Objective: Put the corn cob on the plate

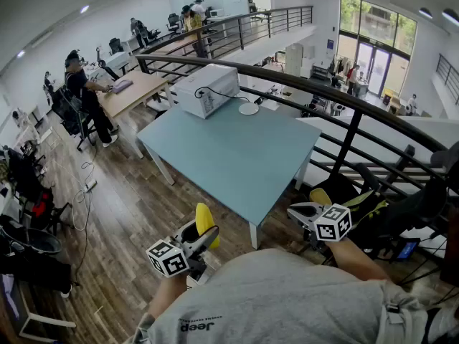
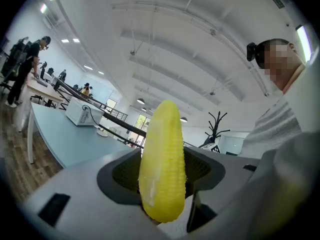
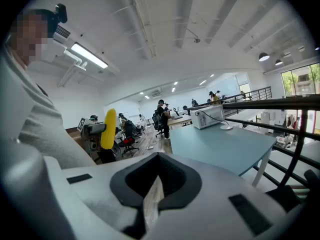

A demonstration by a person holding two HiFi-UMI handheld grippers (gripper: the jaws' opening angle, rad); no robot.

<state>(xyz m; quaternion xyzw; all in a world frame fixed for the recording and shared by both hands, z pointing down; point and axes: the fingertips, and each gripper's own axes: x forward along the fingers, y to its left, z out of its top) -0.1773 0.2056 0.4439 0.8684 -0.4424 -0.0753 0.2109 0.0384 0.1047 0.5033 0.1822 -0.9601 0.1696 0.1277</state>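
Note:
The yellow corn cob [image 2: 162,174] stands upright between the jaws of my left gripper [image 2: 165,191], which is shut on it. In the head view, the cob [image 1: 205,222] sticks up from that gripper [image 1: 206,238], low and in front of the person, off the near corner of the table. The right gripper view shows the cob [image 3: 108,129] at the left. My right gripper [image 1: 300,212] is held beside the table's near corner; its jaws [image 3: 156,181] are together with nothing between them. A small white plate [image 1: 249,109] lies at the far side of the pale blue table [image 1: 229,156].
A white box-shaped appliance [image 1: 207,90] with a black cable stands next to the plate. A black railing [image 1: 344,106] curves along the table's right side. People work at wooden desks [image 1: 133,92] at the far left. The floor is wood.

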